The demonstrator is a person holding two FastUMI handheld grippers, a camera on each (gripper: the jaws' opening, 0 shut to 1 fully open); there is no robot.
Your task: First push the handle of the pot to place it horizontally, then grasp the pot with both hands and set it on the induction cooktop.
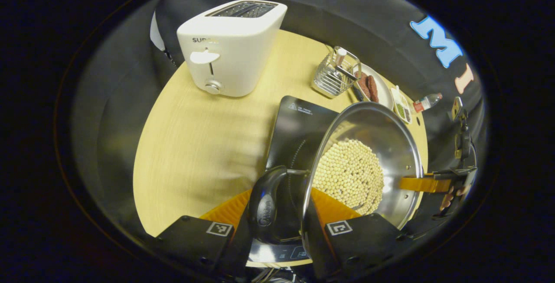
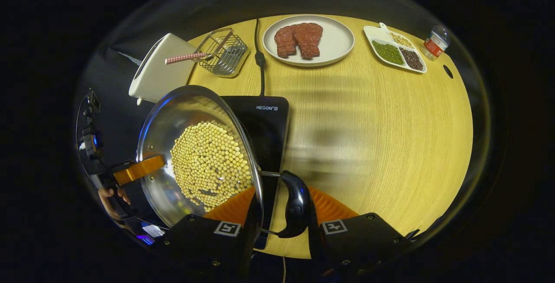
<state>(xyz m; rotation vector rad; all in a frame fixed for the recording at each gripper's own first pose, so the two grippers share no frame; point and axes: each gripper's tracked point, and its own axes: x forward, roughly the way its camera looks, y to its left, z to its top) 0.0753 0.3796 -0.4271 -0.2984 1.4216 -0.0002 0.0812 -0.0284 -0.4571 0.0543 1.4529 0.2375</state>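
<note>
Pot [image 1: 368, 144] sits tilted over the cooktop [image 1: 299, 122], rim up toward each camera, beans [image 1: 349, 174] pooled in the bottom. Whether its base touches the glass can't be told.

Left gripper [image 1: 277, 226]: the pot's side handle [image 1: 266, 205] lies between the two fingers, jaws narrow w/ handle and rim edge in the gap. Pads look to be clamping it, though actual contact is hidden by the handle itself.

Right gripper [image 2: 277, 226]: same setup on the opposite handle [image 2: 297, 203], jaws narrow, handle and rim between the fingers.

So the handle-to-handle axis runs from one gripper straight to the other, pot between them. In the right gripper view the other gripper shows at the far rim, a hand [image 2: 110, 198] gripping it from below; in the left gripper view a hand [image 1: 451, 196] likewise shows at the far side.

Behind on the table [image 2: 368, 135]: toaster [image 1: 230, 44], wire basket [image 2: 223, 51], plate [image 2: 308, 40] w/ meat, divided dish [image 2: 395, 49], small bottle [image 2: 435, 42].
</note>
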